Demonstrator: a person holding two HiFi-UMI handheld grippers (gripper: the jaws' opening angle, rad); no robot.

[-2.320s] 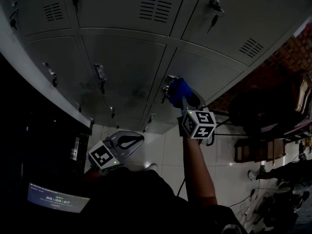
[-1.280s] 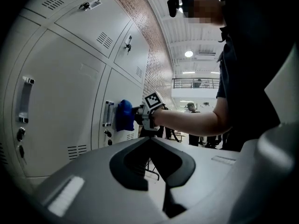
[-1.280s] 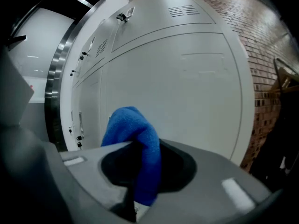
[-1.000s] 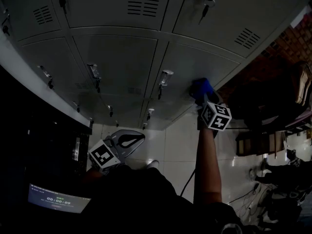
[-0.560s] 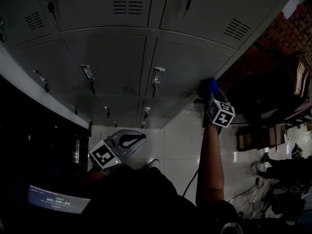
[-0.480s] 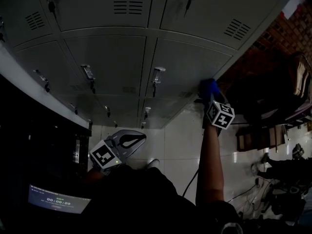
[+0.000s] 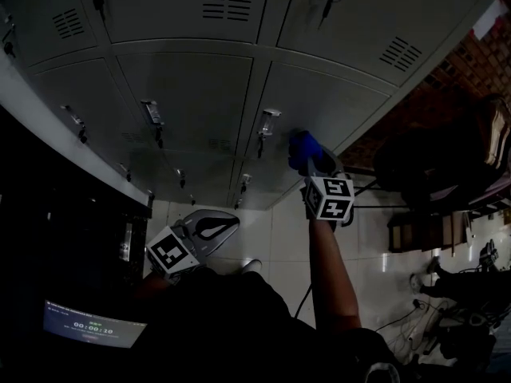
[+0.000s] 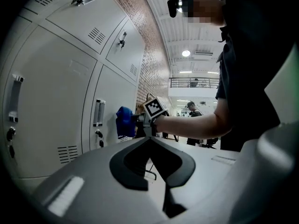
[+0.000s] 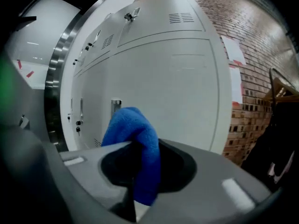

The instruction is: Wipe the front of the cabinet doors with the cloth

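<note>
1. At the lower left of the head view, a small lit screen is seen in the dark.
2. The left gripper is held low and well apart from the lockers. In the left gripper view its jaws are seen brought together, with nothing between them.
3. The upper part of the head view is filled by the grey cabinet doors, each fitted with vent slots and a handle.
4. The blue cloth is held up to the front of the lower right-hand door, just right of that door's handle. Whether it touches the metal cannot be told for certain.
5. The cloth is gripped by the right gripper. In the right gripper view its jaws are seen closed onto a fold of it, and the bunched rest stands out beyond the tips.
6. A brick wall is seen to the right of the lockers.
</note>
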